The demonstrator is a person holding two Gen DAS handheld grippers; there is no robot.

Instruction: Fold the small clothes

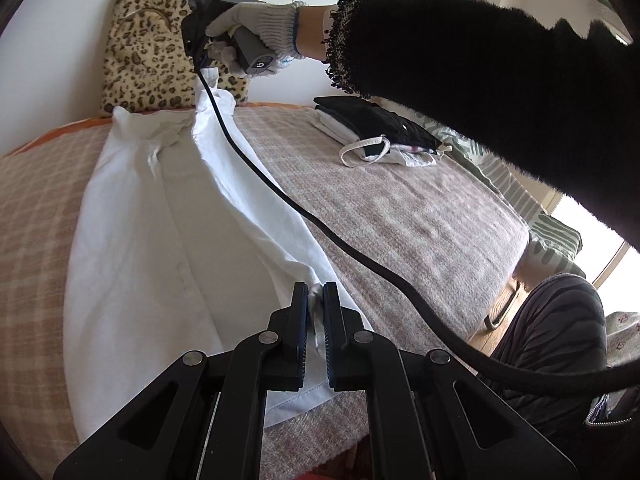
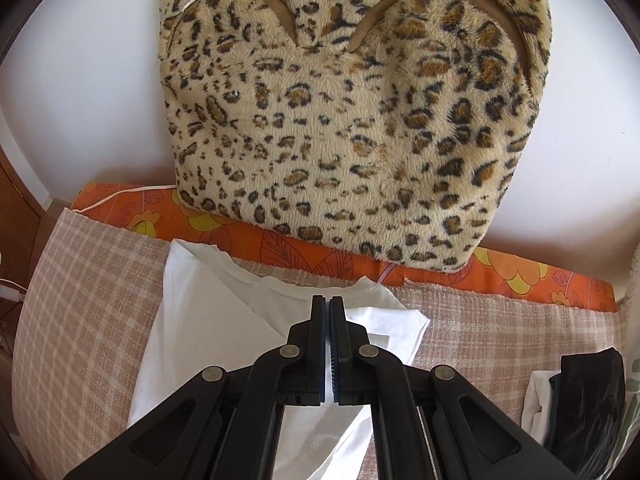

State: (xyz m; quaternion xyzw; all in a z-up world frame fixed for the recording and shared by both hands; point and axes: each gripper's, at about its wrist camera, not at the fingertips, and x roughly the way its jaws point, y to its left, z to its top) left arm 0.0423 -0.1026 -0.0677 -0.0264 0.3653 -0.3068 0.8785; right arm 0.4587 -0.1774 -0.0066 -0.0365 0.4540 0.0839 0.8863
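Observation:
A white garment [image 1: 152,232] lies lengthwise on the plaid blanket [image 1: 400,216]. Its right edge is lifted into a taut ridge between my two grippers. My left gripper [image 1: 316,292] is shut on the garment's near hem corner. My right gripper [image 1: 202,66], held by a gloved hand, pinches the far end of that edge near the collar. In the right wrist view the right gripper [image 2: 329,304] is shut on the white garment [image 2: 208,312] by its neckline, a little above the blanket [image 2: 88,304].
A leopard-print cushion [image 2: 352,120] leans on the wall behind the garment. A stack of folded black and white clothes [image 1: 380,132] lies at the right on the blanket and also shows in the right wrist view [image 2: 588,404]. A black cable [image 1: 320,224] hangs across the blanket.

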